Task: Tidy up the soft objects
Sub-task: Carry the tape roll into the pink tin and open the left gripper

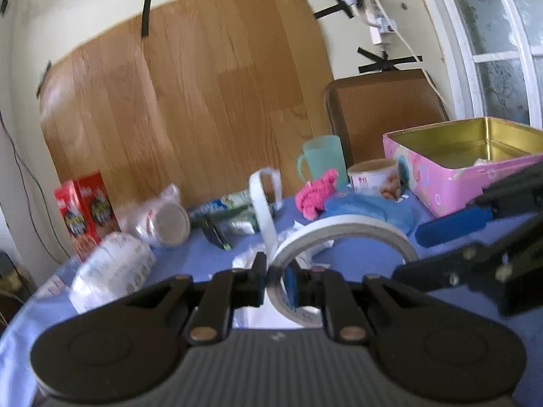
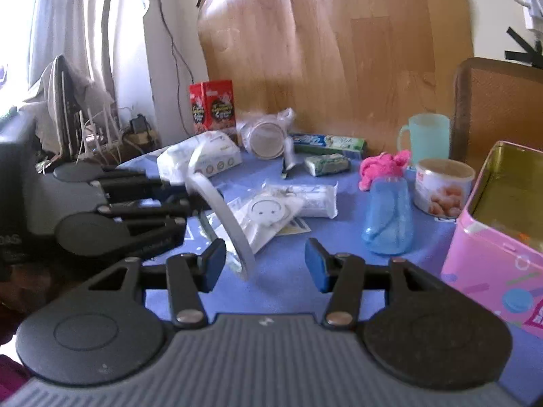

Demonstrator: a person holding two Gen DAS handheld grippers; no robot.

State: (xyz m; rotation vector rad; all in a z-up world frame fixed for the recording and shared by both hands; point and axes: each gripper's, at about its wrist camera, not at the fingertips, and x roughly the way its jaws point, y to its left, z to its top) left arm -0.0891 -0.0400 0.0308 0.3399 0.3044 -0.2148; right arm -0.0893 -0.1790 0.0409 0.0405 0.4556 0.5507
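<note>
Left wrist view: blue tablecloth [image 1: 210,254] fills the lower frame, wood-grain board [image 1: 203,84] leaning on the wall behind. Pink tin [image 1: 451,183] sits open at the right edge of the table, gold inside. Smaller stuff behind it and to the left — green mug [image 1: 322,159], printed can [image 1: 373,176], red carton [image 1: 88,210]. Pink knitted piece [image 1: 315,193] lies on the cloth between mug and can, just beside the blue bottle [image 1: 370,210]. My left gripper [image 1: 275,285] is clamped on the white tape roll [image 1: 342,234], pads pinching its near wall, loose tape tail curling upward. Right wrist view: my right gripper [image 2: 265,268] has its jaws apart with nothing between the pads, held above the cloth; the tape roll hangs edge-on just ahead of its left pad. White wipes pack [image 2: 200,159] and the smiley-face packet [image 2: 268,210] lie mid-table, pink tin at far right.
</note>
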